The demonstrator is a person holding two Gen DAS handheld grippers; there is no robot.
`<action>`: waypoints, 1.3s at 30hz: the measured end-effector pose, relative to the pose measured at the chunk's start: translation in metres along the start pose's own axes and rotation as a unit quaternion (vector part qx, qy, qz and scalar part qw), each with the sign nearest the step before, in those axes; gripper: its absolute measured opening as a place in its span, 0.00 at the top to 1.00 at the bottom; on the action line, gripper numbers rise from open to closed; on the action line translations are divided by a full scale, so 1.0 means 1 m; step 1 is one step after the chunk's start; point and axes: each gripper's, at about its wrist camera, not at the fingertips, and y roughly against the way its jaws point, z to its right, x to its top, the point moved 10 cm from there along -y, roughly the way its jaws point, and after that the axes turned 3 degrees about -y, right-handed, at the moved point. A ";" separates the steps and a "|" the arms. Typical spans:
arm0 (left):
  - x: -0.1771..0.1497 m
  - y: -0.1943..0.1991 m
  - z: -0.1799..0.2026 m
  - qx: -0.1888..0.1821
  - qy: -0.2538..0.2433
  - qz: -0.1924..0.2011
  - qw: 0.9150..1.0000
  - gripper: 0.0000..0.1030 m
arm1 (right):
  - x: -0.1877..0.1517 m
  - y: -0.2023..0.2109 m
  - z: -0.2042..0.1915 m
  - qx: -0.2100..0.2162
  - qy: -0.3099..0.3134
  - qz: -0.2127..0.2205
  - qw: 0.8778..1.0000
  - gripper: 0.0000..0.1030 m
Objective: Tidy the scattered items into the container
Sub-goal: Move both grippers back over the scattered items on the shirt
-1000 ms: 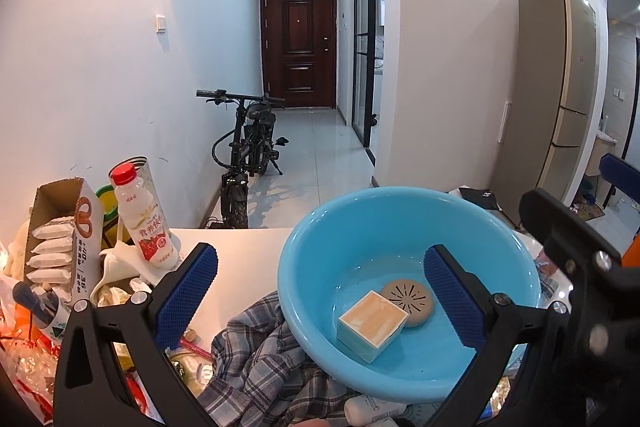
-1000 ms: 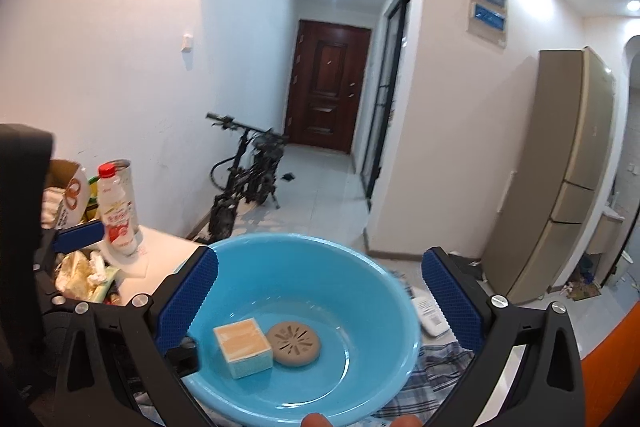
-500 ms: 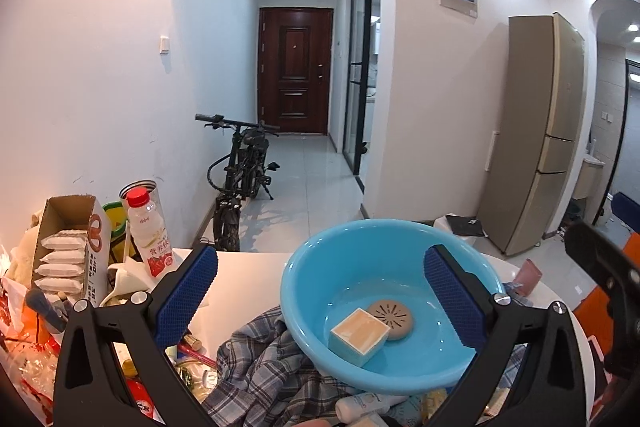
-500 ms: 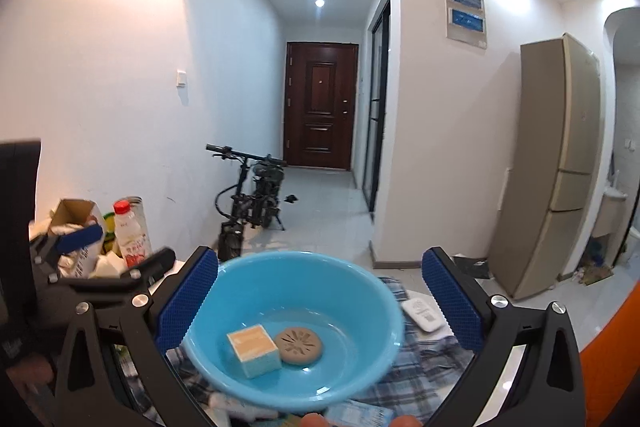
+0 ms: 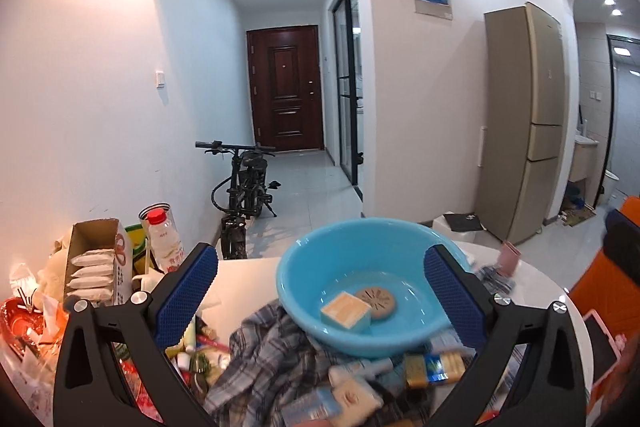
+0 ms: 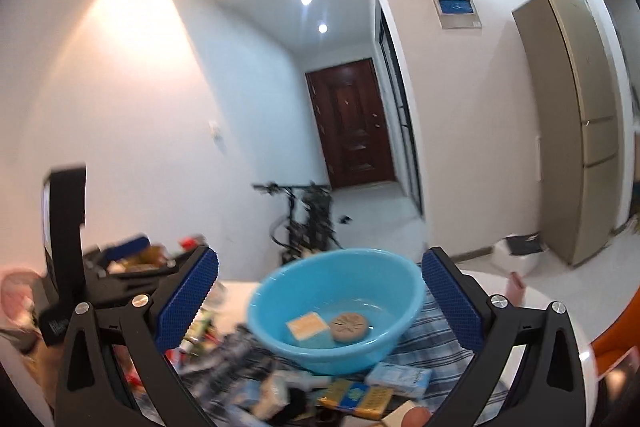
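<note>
Blue plastic basin [image 5: 360, 331] sits on the white counter [image 5: 248, 271], partly propped on a rumpled plaid cloth [image 5: 256, 359]. I count two things in it already: a small tan-topped box [image 5: 345, 310] and a round brown perforated disc [image 5: 375, 302], touching each other near the bottom. Left gripper [image 5: 320, 301]: jaws spread wide, nothing between them, hanging above and short of the basin. Right gripper [image 6: 320, 301]: same, jaws wide apart and empty; its view is smeared by motion, so detail on the near pile is poor. Scattered items lie just this side of the basin: a gold-and-blue packet [image 6: 356, 397], a pale blue carton [image 6: 400, 381], a white tube [image 5: 360, 371], other small packs I cannot make out. I judge the step in hand to be picking a next item, between placements. The next move calls for tipping one gripper down toward the pile, lining the jaws across a single narrow pack, and closing without snagging the cloth or nudging the basin off its tilt.
</note>
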 end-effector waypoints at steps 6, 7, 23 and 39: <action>-0.046 0.014 0.017 0.007 -0.024 -0.033 0.999 0.00 | -0.027 0.015 0.021 -0.024 0.017 -0.030 0.999 0.00; -0.056 0.013 0.020 0.007 -0.027 -0.044 0.999 0.00 | -0.035 0.014 0.023 -0.025 0.018 -0.040 0.999 0.00; -0.195 0.006 0.056 -0.002 -0.052 -0.182 0.982 0.00 | -0.154 0.031 0.101 -0.042 -0.037 -0.162 0.985 0.00; -0.247 0.008 0.043 -0.005 -0.013 -0.232 0.973 0.00 | -0.266 0.002 0.088 -0.002 0.082 -0.319 0.944 0.00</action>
